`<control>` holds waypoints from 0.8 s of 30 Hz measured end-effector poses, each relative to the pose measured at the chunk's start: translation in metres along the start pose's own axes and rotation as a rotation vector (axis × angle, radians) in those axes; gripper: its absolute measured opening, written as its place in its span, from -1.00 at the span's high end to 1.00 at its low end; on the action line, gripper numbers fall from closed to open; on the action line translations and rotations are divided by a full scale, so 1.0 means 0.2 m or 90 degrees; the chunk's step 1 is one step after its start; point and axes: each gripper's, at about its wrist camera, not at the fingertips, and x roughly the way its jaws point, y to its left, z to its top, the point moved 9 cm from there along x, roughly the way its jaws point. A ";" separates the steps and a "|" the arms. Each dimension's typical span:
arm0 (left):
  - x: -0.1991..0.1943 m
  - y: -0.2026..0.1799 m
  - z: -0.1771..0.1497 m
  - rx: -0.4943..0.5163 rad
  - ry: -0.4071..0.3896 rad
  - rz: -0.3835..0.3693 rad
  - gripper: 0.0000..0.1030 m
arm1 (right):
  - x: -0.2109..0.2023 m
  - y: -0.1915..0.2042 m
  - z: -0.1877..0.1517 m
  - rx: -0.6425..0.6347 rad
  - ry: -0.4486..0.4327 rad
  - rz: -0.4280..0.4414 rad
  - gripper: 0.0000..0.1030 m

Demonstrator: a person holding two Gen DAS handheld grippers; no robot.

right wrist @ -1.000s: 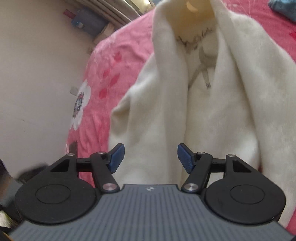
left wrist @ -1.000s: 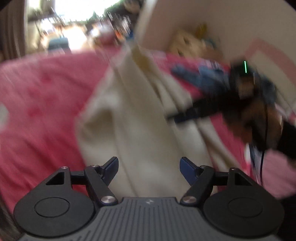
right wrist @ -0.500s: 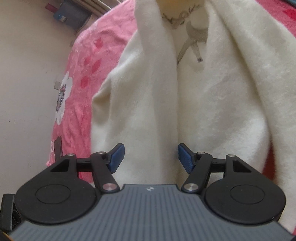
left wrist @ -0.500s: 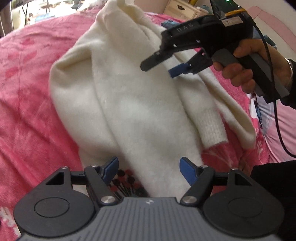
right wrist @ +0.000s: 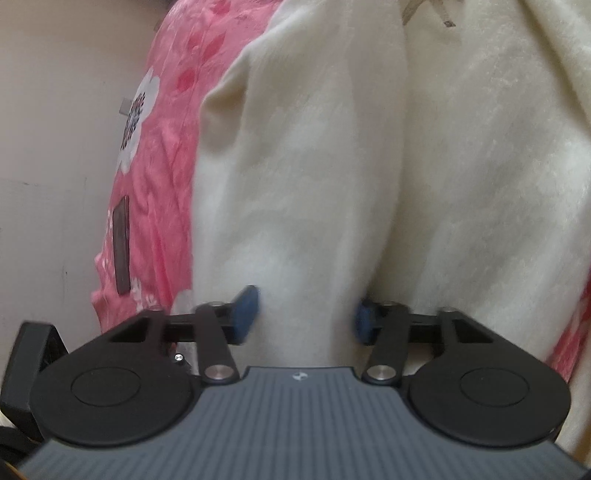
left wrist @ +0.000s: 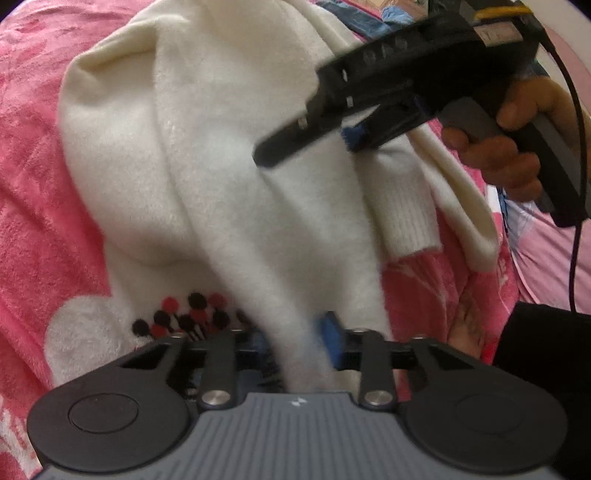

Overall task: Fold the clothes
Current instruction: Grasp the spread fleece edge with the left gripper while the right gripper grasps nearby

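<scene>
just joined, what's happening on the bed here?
A person with two handheld grippers is folding a cream fleece garment lying on a pink blanket. The left gripper is pinched on the garment's near edge. The right gripper has fabric between its pads but looks only partly closed, so that grip isn't certain.

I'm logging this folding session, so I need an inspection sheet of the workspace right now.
Surface: pink floral blanket, rumpled.
Job's things: cream fleece garment, bunched, one ribbed cuff lying free.
Clutter: dark flat object at the blanket's edge; blue fabric beyond the garment.
Grippers: left gripper jaws pinching the garment's hem; right gripper jaws open around a fold.
Cables: black cable hanging from the right gripper.
Surroundings: beige wall.
</scene>
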 end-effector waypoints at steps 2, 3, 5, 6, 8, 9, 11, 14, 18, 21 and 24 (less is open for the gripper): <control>-0.03 0.00 0.00 0.002 -0.012 0.000 0.76 | -0.02 0.00 0.00 -0.004 -0.008 0.005 0.83; -0.04 0.00 0.00 0.006 -0.019 -0.001 0.77 | -0.04 0.00 0.00 0.001 -0.010 0.011 0.86; -0.08 -0.01 0.00 0.016 -0.037 -0.004 0.78 | -0.08 0.02 0.01 0.007 -0.023 0.036 0.87; -0.11 -0.01 0.01 0.020 -0.050 -0.009 0.79 | -0.10 0.04 0.02 0.001 -0.029 0.045 0.88; -0.19 -0.01 0.04 0.015 -0.086 -0.030 0.79 | -0.16 0.11 0.05 -0.030 -0.041 0.057 0.88; -0.24 -0.01 0.07 0.011 -0.108 -0.037 0.79 | -0.19 0.16 0.09 -0.044 -0.046 0.064 0.88; -0.36 0.01 0.15 0.001 -0.153 -0.043 0.79 | -0.25 0.25 0.16 -0.068 -0.055 0.074 0.88; -0.55 0.05 0.26 -0.012 -0.228 -0.038 0.80 | -0.34 0.43 0.37 -0.115 -0.079 0.084 0.88; -0.81 0.16 0.45 -0.035 -0.330 -0.007 0.80 | -0.41 0.73 0.71 -0.198 -0.145 0.099 0.88; -0.93 0.25 0.61 -0.076 -0.380 0.023 0.80 | -0.40 0.90 0.92 -0.236 -0.180 0.111 0.88; -1.00 0.40 0.68 -0.125 -0.411 0.051 0.80 | -0.35 1.03 1.05 -0.262 -0.198 0.123 0.88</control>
